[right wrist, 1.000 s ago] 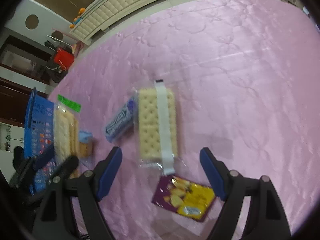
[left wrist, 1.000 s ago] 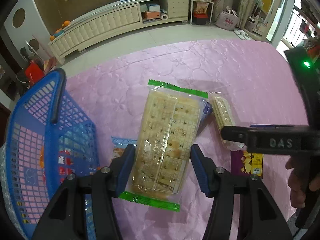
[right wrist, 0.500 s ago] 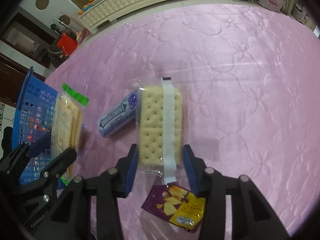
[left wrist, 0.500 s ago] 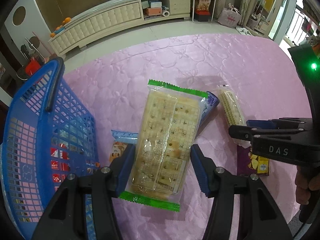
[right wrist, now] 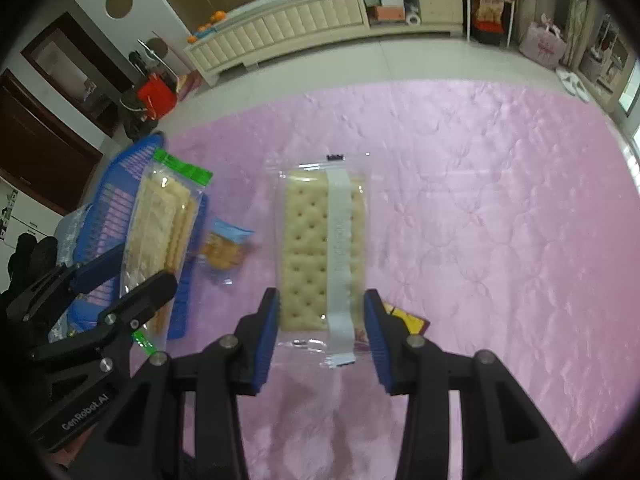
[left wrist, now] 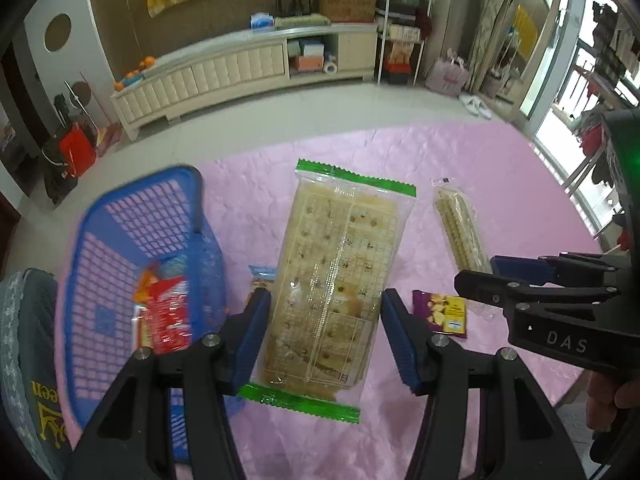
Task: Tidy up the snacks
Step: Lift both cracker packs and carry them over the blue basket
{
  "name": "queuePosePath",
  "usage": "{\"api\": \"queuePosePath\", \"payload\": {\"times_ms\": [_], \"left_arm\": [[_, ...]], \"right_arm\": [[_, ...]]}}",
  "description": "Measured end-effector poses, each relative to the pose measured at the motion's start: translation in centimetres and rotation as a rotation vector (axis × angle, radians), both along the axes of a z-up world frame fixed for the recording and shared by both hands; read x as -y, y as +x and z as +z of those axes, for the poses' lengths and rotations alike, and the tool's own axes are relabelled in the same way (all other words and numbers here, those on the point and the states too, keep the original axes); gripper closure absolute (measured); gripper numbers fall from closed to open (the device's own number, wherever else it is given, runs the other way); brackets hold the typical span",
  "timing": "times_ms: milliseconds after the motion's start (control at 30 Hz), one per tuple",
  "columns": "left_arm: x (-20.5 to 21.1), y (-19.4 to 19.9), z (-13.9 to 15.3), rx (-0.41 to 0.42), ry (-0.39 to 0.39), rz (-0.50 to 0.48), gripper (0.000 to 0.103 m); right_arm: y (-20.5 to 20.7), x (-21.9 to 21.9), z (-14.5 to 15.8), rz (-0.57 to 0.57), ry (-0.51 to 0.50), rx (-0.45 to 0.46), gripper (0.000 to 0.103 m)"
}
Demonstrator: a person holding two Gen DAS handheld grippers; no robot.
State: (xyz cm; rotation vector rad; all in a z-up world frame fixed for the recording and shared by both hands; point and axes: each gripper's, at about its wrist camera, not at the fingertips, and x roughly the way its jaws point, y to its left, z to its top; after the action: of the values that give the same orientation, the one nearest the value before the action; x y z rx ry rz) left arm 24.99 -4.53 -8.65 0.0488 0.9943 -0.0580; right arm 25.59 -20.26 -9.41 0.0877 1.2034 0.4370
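Observation:
My left gripper (left wrist: 322, 330) is shut on a green-edged cracker pack (left wrist: 336, 280) and holds it above the pink cloth, beside the blue basket (left wrist: 100, 264). In the right wrist view the same cracker pack (right wrist: 160, 224) hangs by the basket (right wrist: 116, 188). My right gripper (right wrist: 320, 320) is shut on a clear pack of white crackers (right wrist: 322, 256) and lifts it off the cloth. That white cracker pack (left wrist: 460, 232) also shows in the left wrist view, held by the right gripper (left wrist: 492, 276).
The basket holds a red snack packet (left wrist: 168, 316). A purple chip packet (left wrist: 442, 314) and a small blue-topped snack packet (right wrist: 224, 246) lie on the pink cloth (right wrist: 480, 200). A white cabinet (left wrist: 240, 68) stands beyond on the floor.
My right gripper has closed on the white cracker pack and raised it. My left gripper has lifted the green-edged pack higher. The mint tube has gone out of sight.

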Motion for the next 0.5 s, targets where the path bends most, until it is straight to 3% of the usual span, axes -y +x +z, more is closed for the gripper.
{"api": "queuePosePath", "payload": {"times_ms": [333, 500], "left_arm": [[-3.8, -6.6, 7.0, 0.110, -0.006, 0.031, 0.049], [-6.7, -9.4, 8.6, 0.125, 0.001, 0.059, 0.049]], "right_arm": [[-4.5, -4.4, 8.6, 0.042, -0.003, 0.118, 0.056], [-6.0, -8.0, 10.4, 0.082, -0.024, 0.152, 0.056]]}}
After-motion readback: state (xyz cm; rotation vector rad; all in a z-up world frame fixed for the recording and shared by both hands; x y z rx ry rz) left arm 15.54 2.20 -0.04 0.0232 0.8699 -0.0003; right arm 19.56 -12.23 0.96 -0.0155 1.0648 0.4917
